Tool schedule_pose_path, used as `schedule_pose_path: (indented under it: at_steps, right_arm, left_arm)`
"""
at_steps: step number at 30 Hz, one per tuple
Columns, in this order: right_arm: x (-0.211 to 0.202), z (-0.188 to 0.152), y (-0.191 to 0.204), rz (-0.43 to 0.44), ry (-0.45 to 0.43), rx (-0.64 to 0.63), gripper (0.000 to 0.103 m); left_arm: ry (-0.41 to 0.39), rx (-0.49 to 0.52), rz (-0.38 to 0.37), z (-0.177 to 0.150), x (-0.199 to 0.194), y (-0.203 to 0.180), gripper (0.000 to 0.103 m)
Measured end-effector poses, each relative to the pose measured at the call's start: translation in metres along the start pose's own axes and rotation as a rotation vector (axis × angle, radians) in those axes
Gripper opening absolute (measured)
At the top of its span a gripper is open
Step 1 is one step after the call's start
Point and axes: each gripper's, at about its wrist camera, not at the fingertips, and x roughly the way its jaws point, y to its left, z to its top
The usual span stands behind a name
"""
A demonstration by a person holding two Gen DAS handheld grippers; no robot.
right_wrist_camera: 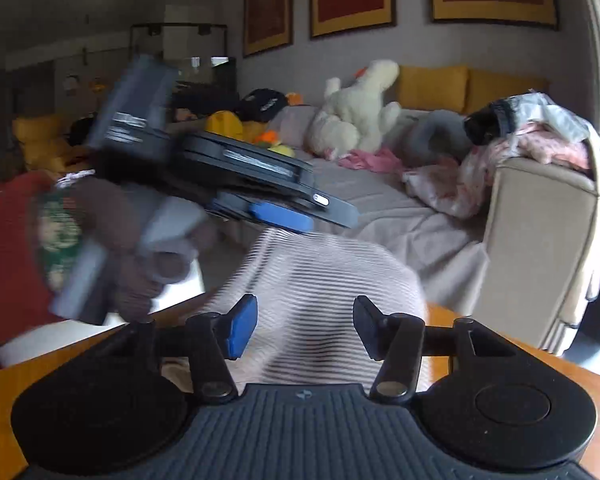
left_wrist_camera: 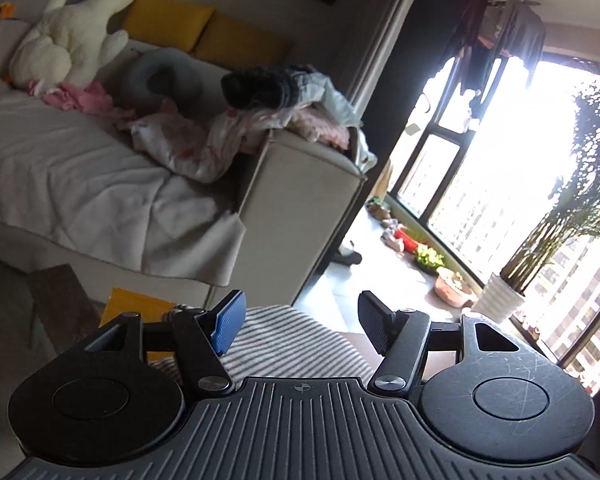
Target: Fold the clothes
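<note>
A striped grey-and-white garment (right_wrist_camera: 316,280) lies bunched on the wooden table (right_wrist_camera: 40,380), its far part raised. It also shows in the left wrist view (left_wrist_camera: 292,344), below the fingers. My right gripper (right_wrist_camera: 304,328) is open, with the striped cloth between and beyond its fingers. My left gripper (left_wrist_camera: 298,324) is open above the cloth. In the right wrist view the left gripper (right_wrist_camera: 284,216) hovers just over the garment's far edge, held by a hand with a red sleeve; it is blurred.
A beige sofa (left_wrist_camera: 300,200) with a grey throw stands behind the table. A pile of clothes (left_wrist_camera: 284,112) sits on its armrest, also in the right wrist view (right_wrist_camera: 532,136). A white plush toy (right_wrist_camera: 360,112) and yellow cushions lie on the sofa. Potted plants (left_wrist_camera: 500,292) stand by the window.
</note>
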Motion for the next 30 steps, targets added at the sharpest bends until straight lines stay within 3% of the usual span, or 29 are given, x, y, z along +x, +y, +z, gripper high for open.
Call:
schedule_pose_path:
  at_steps: [2, 3, 7, 11, 13, 15, 17, 21, 23, 26, 30]
  right_arm:
    - [0.014, -0.007, 0.016, 0.061, 0.097, 0.01, 0.056]
    - [0.019, -0.013, 0.023, 0.049, 0.098, -0.017, 0.059]
    - [0.027, -0.022, 0.043, 0.029, 0.102, -0.111, 0.083]
    - [0.012, -0.026, 0.049, 0.015, 0.075, -0.119, 0.09]
    - [-0.009, -0.03, 0.044, 0.015, 0.056, -0.08, 0.103]
    - [-0.028, -0.037, 0.035, -0.016, 0.055, -0.032, 0.103]
    - [-0.046, -0.045, 0.024, -0.051, 0.066, 0.022, 0.103]
    - [-0.08, -0.064, -0.003, -0.166, 0.099, 0.193, 0.103]
    - [-0.096, -0.076, -0.017, -0.224, 0.118, 0.291, 0.103]
    - [-0.112, -0.095, -0.026, -0.311, 0.129, 0.337, 0.103]
    - [-0.113, -0.106, -0.041, -0.38, 0.165, 0.373, 0.103]
  left_arm:
    - [0.098, -0.048, 0.031, -0.01, 0.031, 0.021, 0.06]
    - [0.106, -0.044, 0.035, -0.015, 0.041, 0.029, 0.058]
    - [0.102, -0.048, 0.04, -0.016, 0.044, 0.032, 0.058]
    - [0.075, -0.017, 0.084, -0.018, 0.03, 0.02, 0.058]
    - [0.056, 0.009, 0.111, -0.019, 0.019, 0.01, 0.063]
    - [0.035, 0.062, 0.142, -0.025, 0.001, -0.008, 0.074]
    - [0.021, 0.102, 0.159, -0.033, -0.016, -0.024, 0.078]
    - [0.012, 0.102, 0.181, -0.06, -0.055, -0.056, 0.096]
    - [0.004, 0.087, 0.205, -0.084, -0.074, -0.072, 0.1]
    - [0.017, 0.07, 0.235, -0.128, -0.09, -0.096, 0.103]
    - [0.12, 0.022, 0.361, -0.176, -0.082, -0.113, 0.103]
